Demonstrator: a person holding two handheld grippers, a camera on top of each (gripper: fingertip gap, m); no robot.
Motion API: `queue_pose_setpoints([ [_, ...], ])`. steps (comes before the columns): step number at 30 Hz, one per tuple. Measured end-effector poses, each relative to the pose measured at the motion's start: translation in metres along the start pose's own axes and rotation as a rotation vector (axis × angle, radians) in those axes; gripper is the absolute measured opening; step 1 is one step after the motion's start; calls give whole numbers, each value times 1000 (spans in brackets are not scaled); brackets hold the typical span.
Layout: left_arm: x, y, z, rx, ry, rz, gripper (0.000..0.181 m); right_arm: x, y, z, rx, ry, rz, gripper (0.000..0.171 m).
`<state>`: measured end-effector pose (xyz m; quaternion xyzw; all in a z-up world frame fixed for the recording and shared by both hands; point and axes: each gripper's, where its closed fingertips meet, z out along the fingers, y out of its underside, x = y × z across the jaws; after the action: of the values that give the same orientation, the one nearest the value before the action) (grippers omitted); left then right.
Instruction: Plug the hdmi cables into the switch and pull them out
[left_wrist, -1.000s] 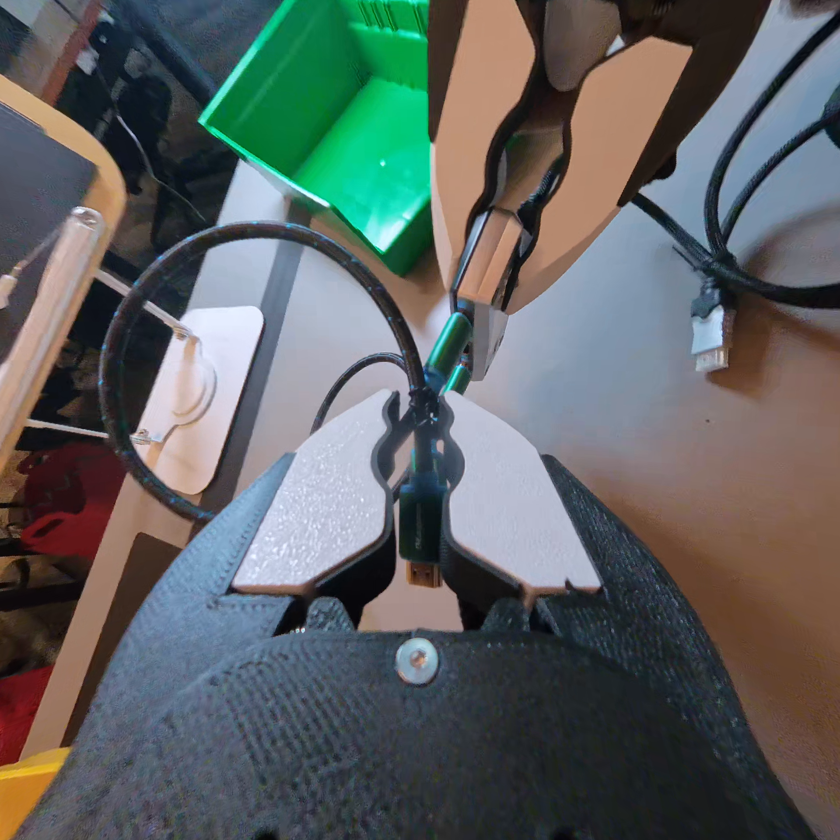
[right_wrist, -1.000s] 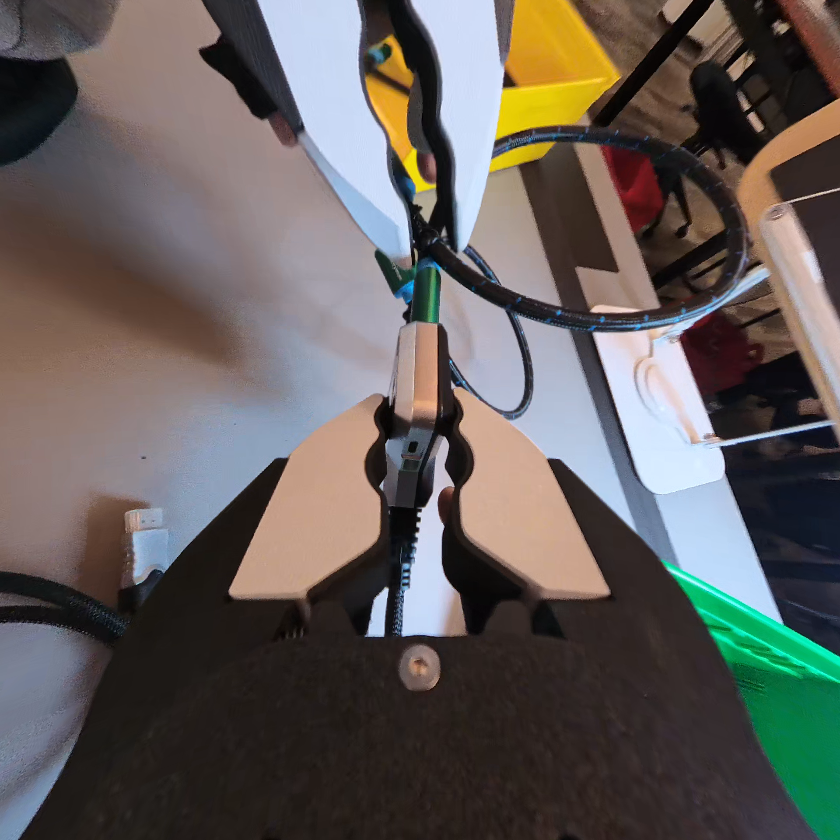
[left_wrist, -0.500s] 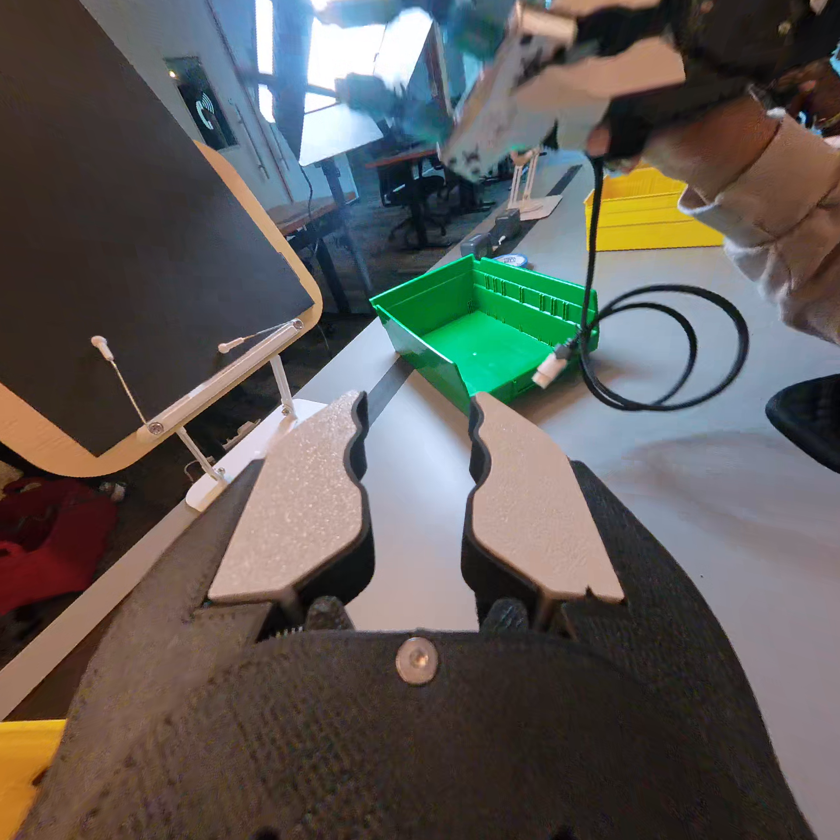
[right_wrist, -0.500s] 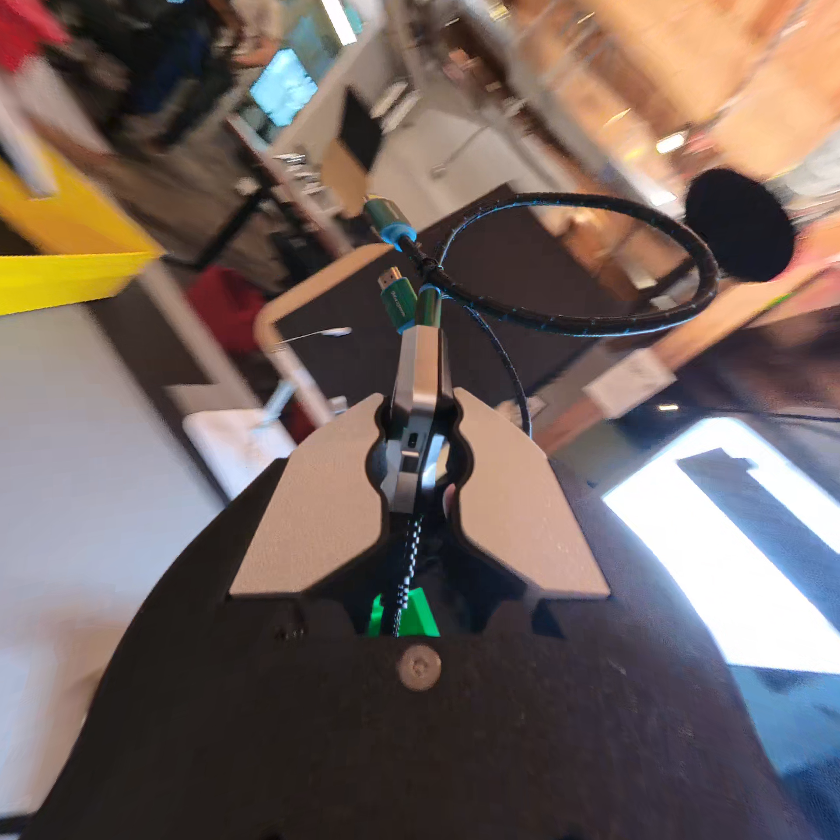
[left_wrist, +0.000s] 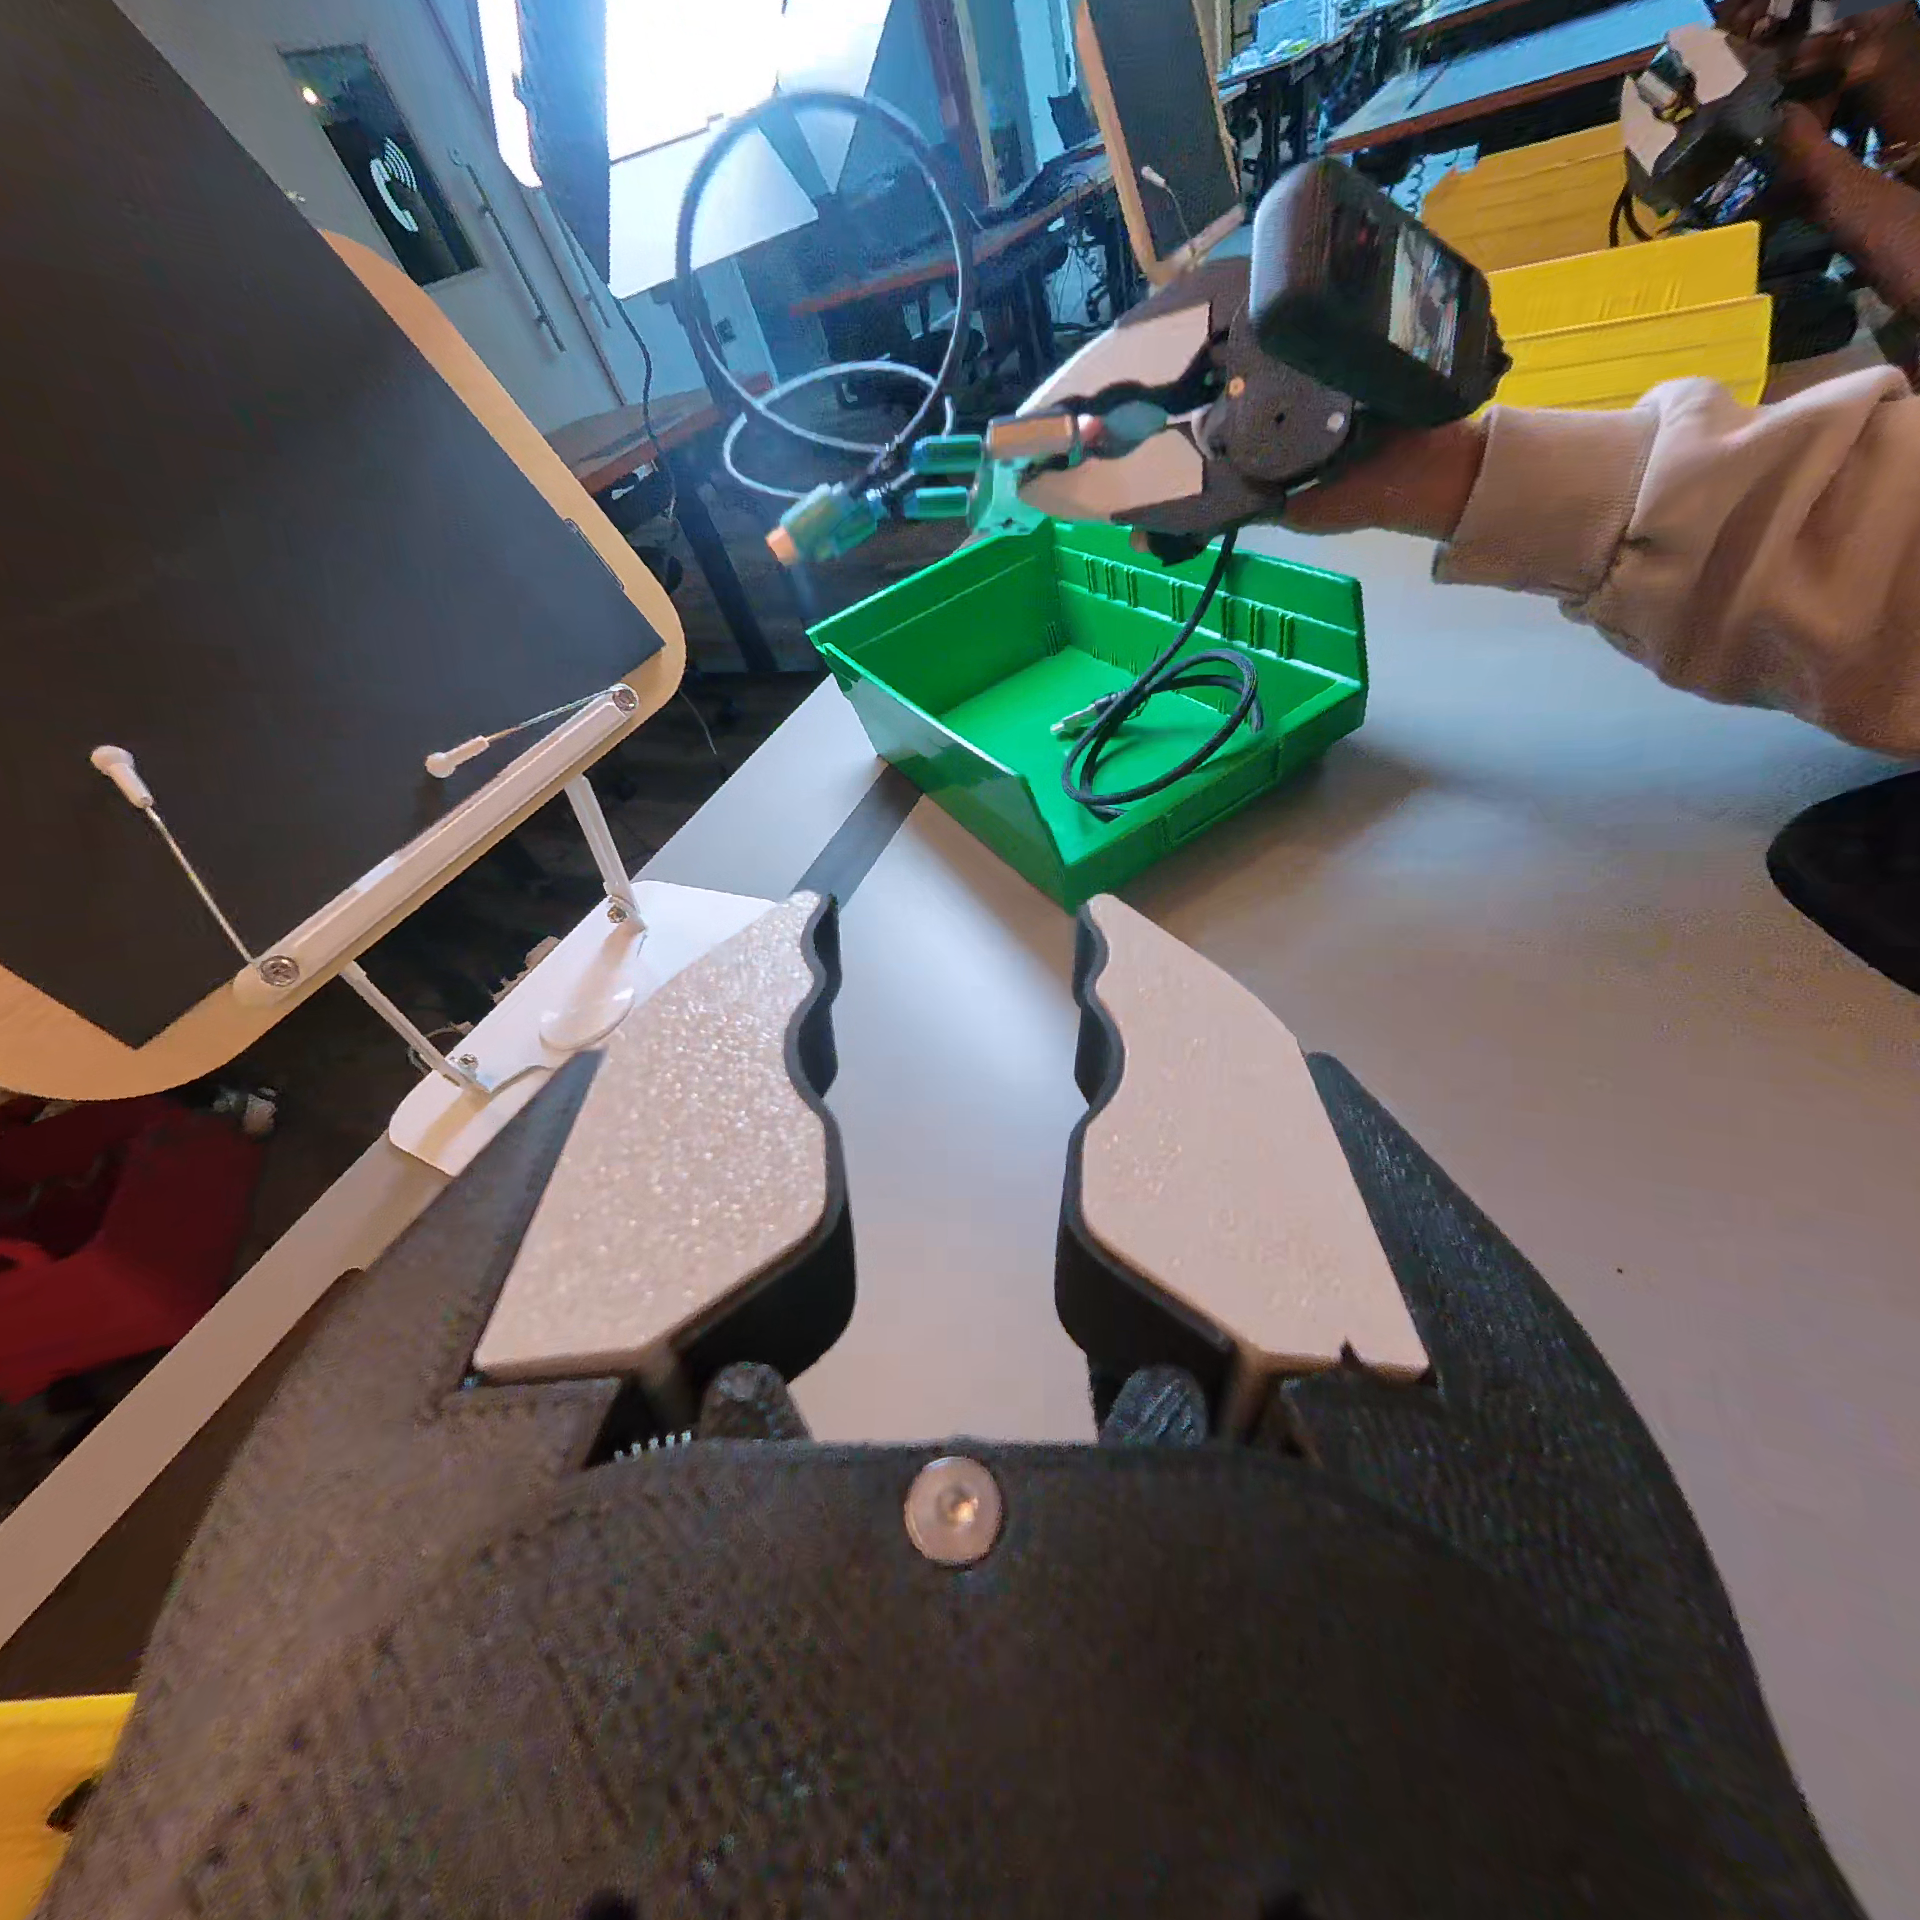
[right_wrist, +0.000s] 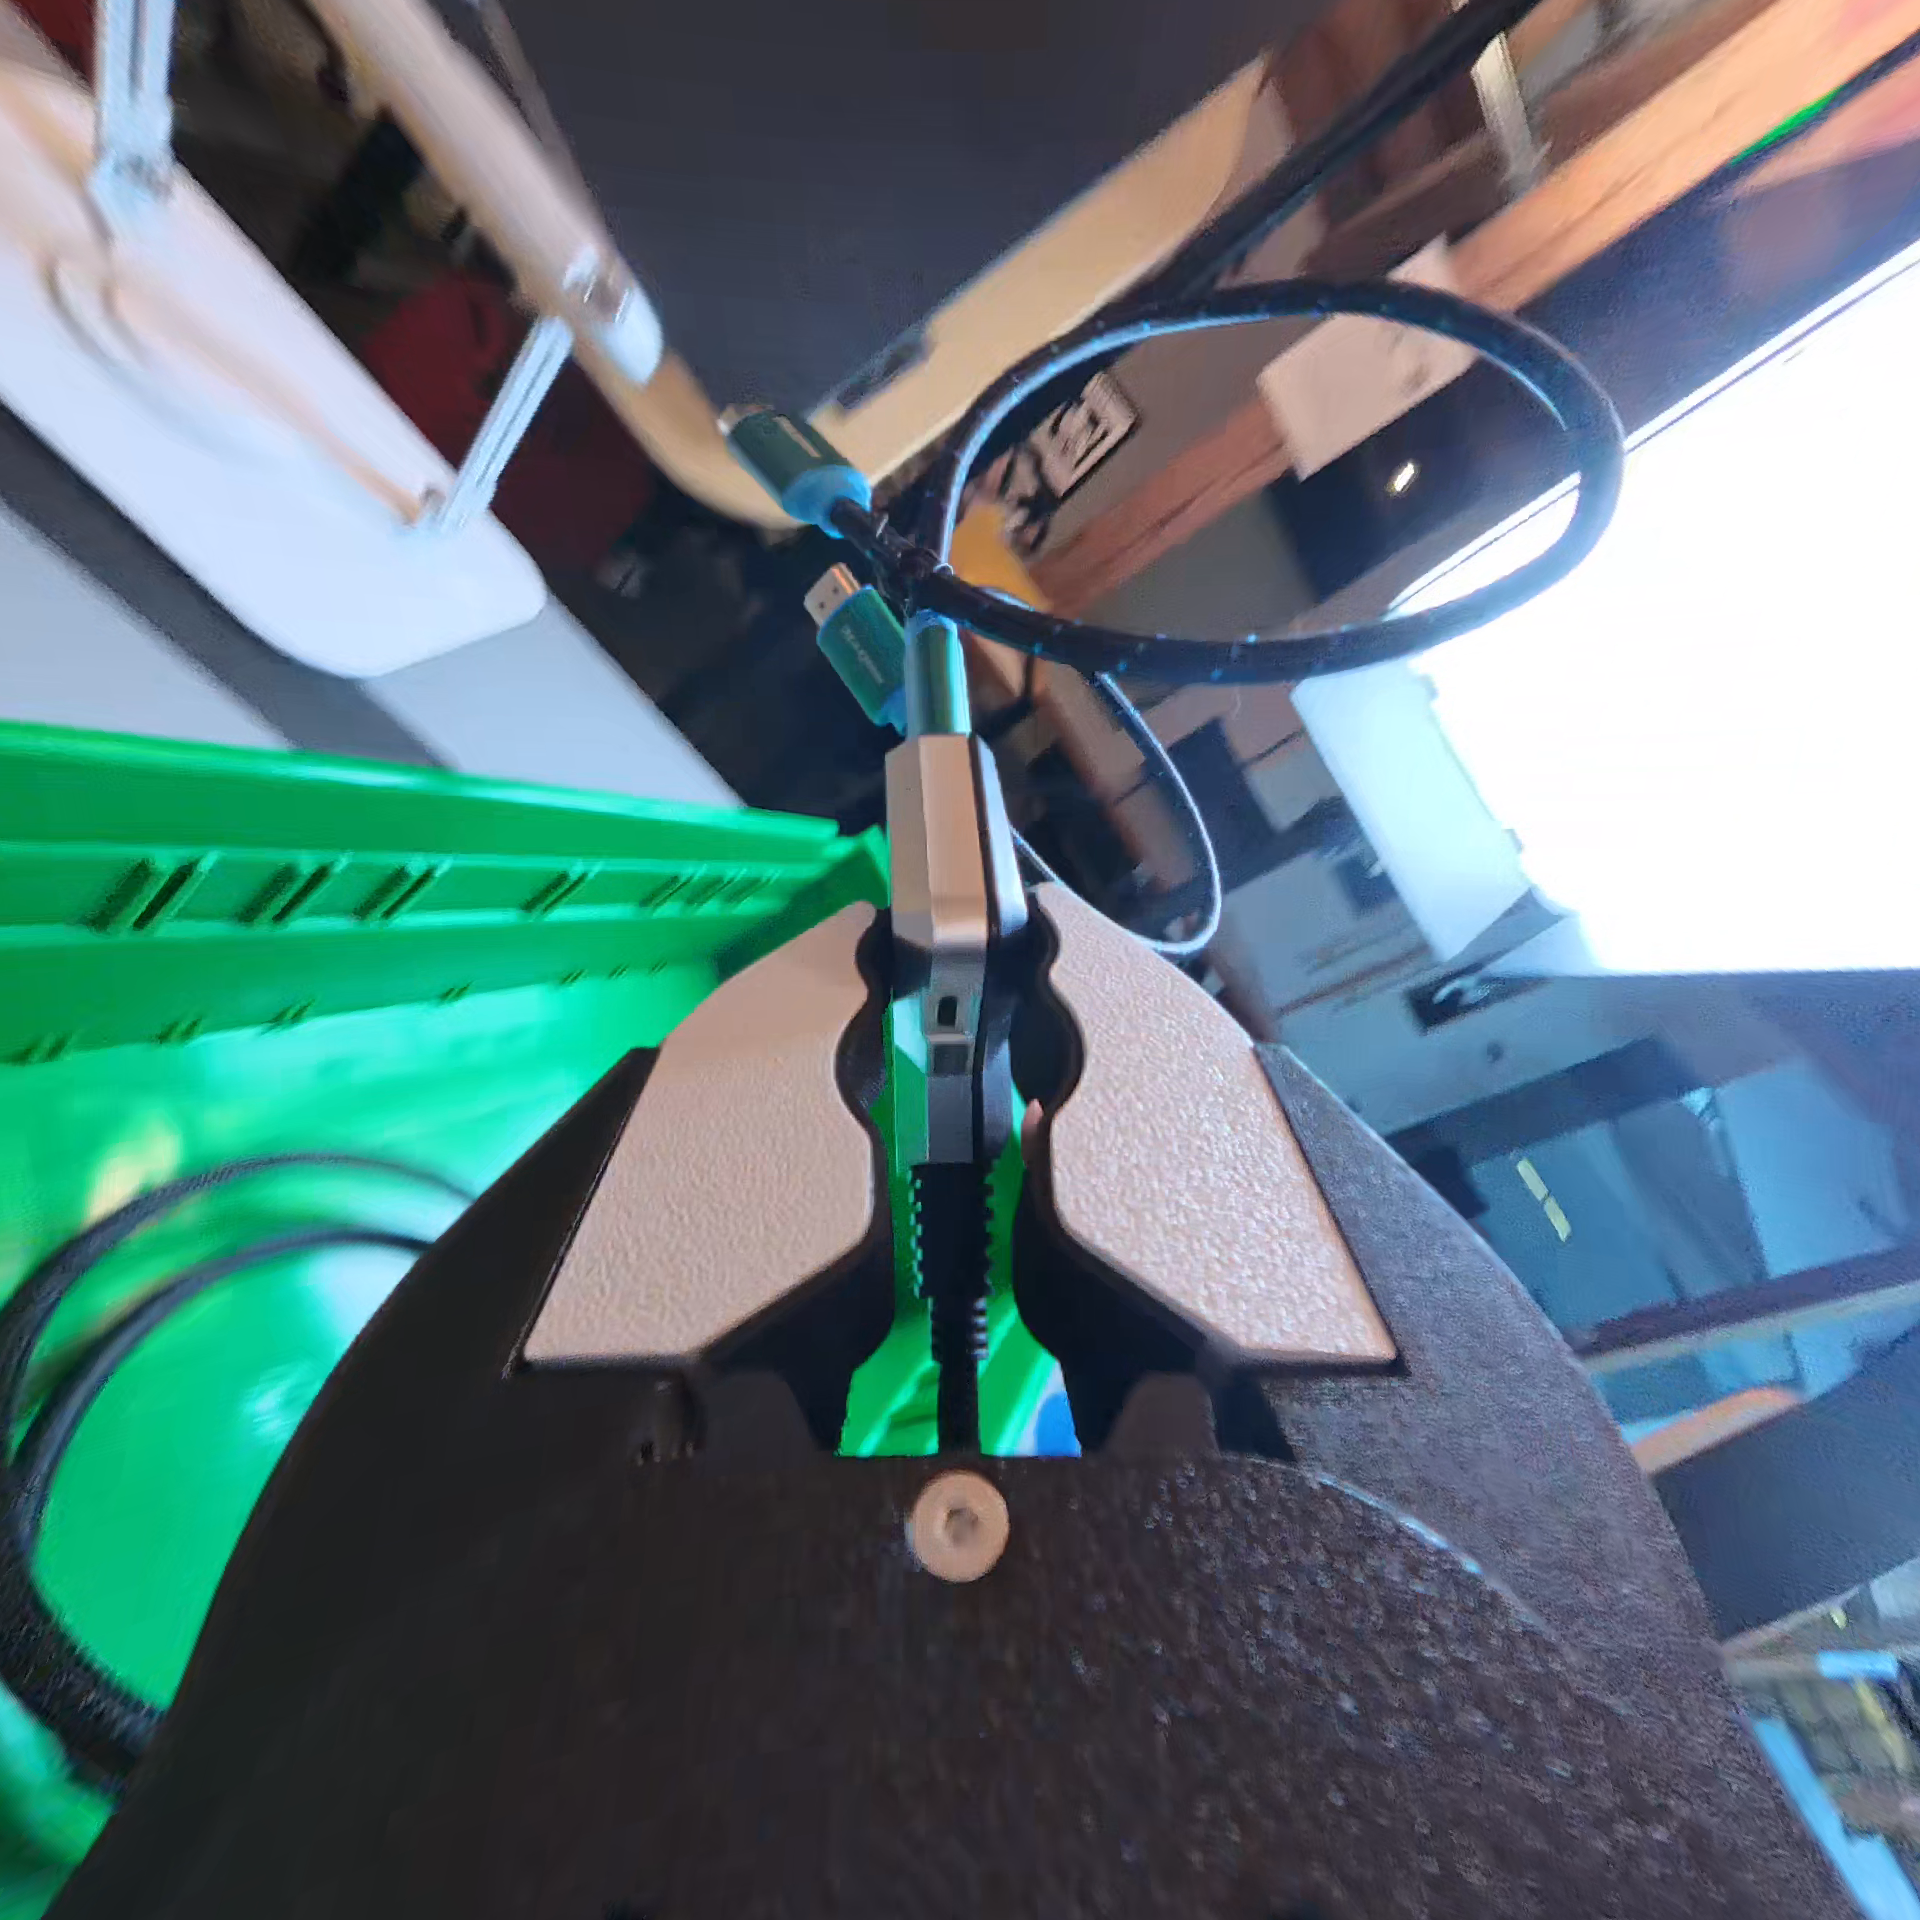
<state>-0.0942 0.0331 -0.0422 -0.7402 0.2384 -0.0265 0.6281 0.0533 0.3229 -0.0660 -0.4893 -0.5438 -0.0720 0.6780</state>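
My left gripper (left_wrist: 951, 940) is open and empty, low over the grey table (left_wrist: 1507, 1039). My right gripper (right_wrist: 951, 920) is shut on a slim silver HDMI switch (right_wrist: 951, 935) and holds it in the air above the green bin (right_wrist: 312, 935). A green-ended HDMI plug (right_wrist: 935, 686) sits in the switch's far end. A looped black braided cable (right_wrist: 1403, 623) hangs from it with two more green plugs (right_wrist: 857, 644) loose. In the left wrist view the right gripper (left_wrist: 1049, 442) holds the switch (left_wrist: 1039, 431) over the bin (left_wrist: 1101, 675), its black tail cable (left_wrist: 1164, 727) coiled inside.
A dark board on a white stand (left_wrist: 260, 499) leans at the table's left edge. Yellow bins (left_wrist: 1631, 301) stand at the far right. A person's sleeve (left_wrist: 1683, 540) reaches in from the right. A dark round object (left_wrist: 1860, 873) lies at the right edge.
My left gripper let go of the green cable plug, opened and drew back. My right gripper lifted the switch with the cables off the table and carried it over the green bin.
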Motion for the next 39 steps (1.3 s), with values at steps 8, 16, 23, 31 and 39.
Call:
queue_pose_setpoints([
  [8, 4, 18, 11, -76, 5, 36, 43, -61, 71, 8, -498, -241, 97, 24],
  [16, -6, 20, 5, -87, -30, -37, 42, -71, 73, -5, -565, -435, 359, 37],
  [23, -17, 24, 1, -85, -67, -24, 42, -49, 54, -19, -425, -420, 452, 38],
  [31, -32, 31, -3, -84, -111, -64, 42, 10, 9, -46, -140, -386, 602, 38],
  [39, -90, 31, -65, -114, -317, -72, 42, 19, -11, -49, -48, -341, 598, 33],
])
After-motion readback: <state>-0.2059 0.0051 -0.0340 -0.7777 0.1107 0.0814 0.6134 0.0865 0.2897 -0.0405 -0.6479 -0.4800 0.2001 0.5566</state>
